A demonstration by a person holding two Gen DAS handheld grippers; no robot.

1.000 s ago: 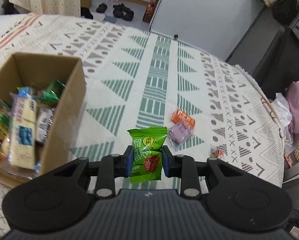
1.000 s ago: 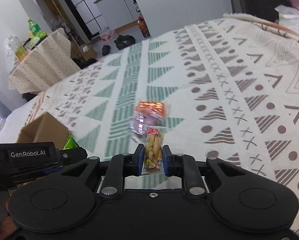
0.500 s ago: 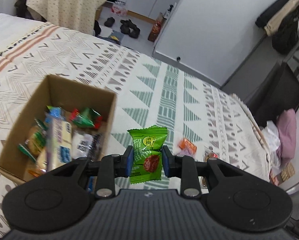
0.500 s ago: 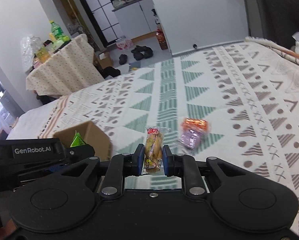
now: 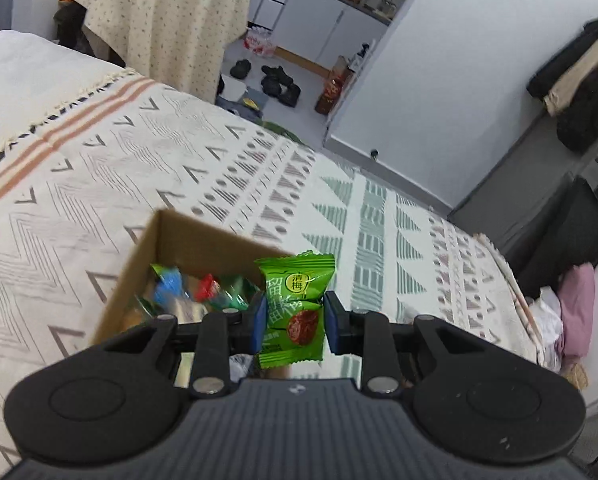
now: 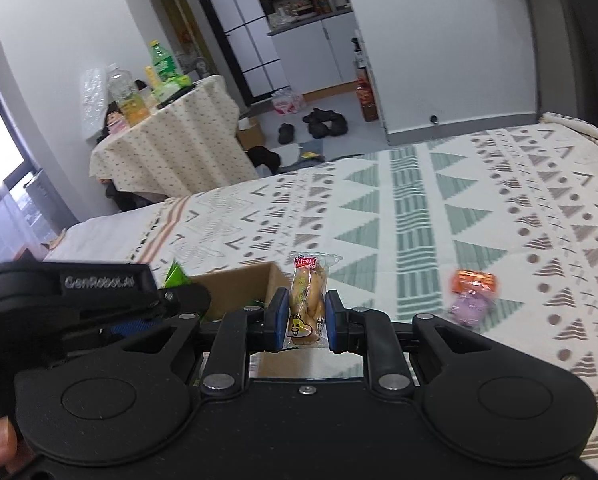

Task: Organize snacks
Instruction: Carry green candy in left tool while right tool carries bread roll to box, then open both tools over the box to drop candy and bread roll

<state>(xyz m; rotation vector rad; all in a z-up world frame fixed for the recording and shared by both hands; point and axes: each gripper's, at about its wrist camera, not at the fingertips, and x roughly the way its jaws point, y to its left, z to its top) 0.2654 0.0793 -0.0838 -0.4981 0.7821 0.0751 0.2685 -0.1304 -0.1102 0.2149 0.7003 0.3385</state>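
Note:
My left gripper [image 5: 294, 325] is shut on a green plum candy packet [image 5: 295, 304] and holds it in the air by the right rim of an open cardboard box [image 5: 171, 236] that holds several wrapped snacks [image 5: 187, 292]. My right gripper [image 6: 307, 320] is shut on a clear packet of yellow-brown snack [image 6: 307, 300], raised over the bed near the same box [image 6: 239, 284]. The left gripper's body [image 6: 91, 304] shows at the left of the right wrist view. An orange packet [image 6: 473, 281] and a purple packet [image 6: 469, 308] lie on the patterned bedspread [image 6: 419, 208] to the right.
The box stands on a bed covered with a cream, green and grey patterned spread [image 5: 227, 184]. Beyond the bed's far edge are a cloth-covered table [image 6: 171, 140] with bottles, shoes on the floor [image 6: 323, 124], a white wall [image 5: 459, 80] and a black chair [image 5: 567, 232].
Both grippers have risen and shifted left toward the box, each still holding its packet. The box now sits directly under the left gripper, and the orange and purple packets lie further right.

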